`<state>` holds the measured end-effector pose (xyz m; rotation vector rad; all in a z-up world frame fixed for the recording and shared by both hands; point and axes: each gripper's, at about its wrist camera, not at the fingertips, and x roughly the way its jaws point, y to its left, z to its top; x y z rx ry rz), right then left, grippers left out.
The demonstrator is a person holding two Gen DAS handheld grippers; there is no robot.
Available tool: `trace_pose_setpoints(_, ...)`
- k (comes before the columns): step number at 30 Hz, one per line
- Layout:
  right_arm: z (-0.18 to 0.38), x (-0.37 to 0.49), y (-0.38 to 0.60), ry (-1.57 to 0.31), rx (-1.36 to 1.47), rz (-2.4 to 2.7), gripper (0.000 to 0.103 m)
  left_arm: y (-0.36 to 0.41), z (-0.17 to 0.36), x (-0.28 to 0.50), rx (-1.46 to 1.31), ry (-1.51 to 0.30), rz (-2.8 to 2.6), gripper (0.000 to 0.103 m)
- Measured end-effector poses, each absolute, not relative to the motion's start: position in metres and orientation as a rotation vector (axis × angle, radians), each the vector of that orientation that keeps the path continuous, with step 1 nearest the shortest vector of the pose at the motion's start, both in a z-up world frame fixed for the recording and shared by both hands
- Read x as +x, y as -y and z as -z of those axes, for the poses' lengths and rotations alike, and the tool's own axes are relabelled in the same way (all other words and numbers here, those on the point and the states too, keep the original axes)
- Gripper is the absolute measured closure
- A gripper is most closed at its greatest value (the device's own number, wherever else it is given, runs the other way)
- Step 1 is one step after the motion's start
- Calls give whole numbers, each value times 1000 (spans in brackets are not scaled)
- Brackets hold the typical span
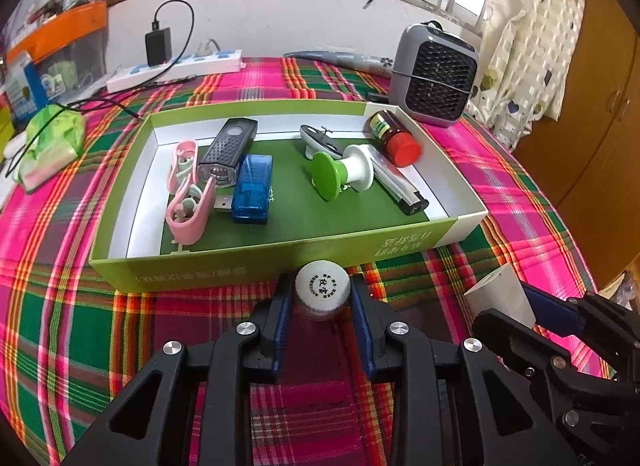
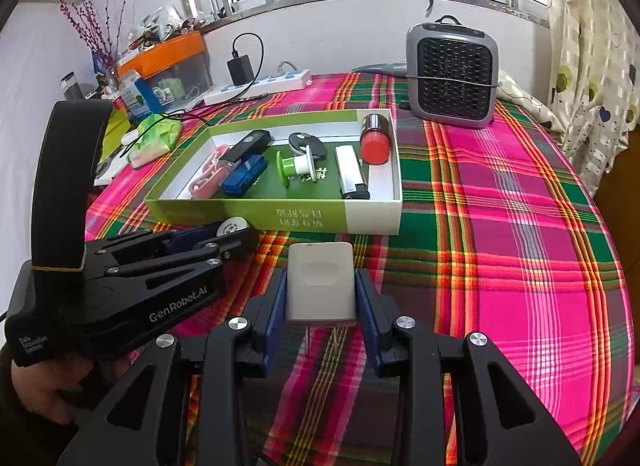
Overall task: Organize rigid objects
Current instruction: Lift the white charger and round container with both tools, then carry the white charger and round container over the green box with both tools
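A small bottle with a white printed cap [image 1: 323, 286] stands on the plaid cloth just in front of the green-and-white box [image 1: 280, 254]. My left gripper [image 1: 322, 284] is shut on it, blue pads against both sides of the cap. In the right wrist view, the right gripper [image 2: 320, 278] is shut on a white charger plug [image 2: 320, 282] whose prongs point back toward the camera. The left gripper [image 2: 236, 236] sits beside it to the left. The box [image 2: 248, 213] holds a pink clip [image 1: 186, 201], black torch [image 1: 228, 149], blue USB device [image 1: 252, 189], green-and-white spool [image 1: 340, 175] and red-capped bottle [image 1: 394, 137].
A grey fan heater [image 1: 436, 73] stands behind the box at the right. A white power strip [image 1: 176, 65] with a black adapter, a green bag [image 1: 56, 133] and an orange-lidded bin [image 2: 168, 53] crowd the back left. A curtain [image 2: 592, 65] hangs at the right.
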<state>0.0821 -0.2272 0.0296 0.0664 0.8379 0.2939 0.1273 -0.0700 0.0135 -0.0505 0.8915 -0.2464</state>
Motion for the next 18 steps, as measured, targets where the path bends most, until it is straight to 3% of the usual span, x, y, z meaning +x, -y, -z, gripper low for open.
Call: trace_pose_setpoints(18,-38,77,221,-822,46,-292,68,58,-28,110,-49,-863,251,76)
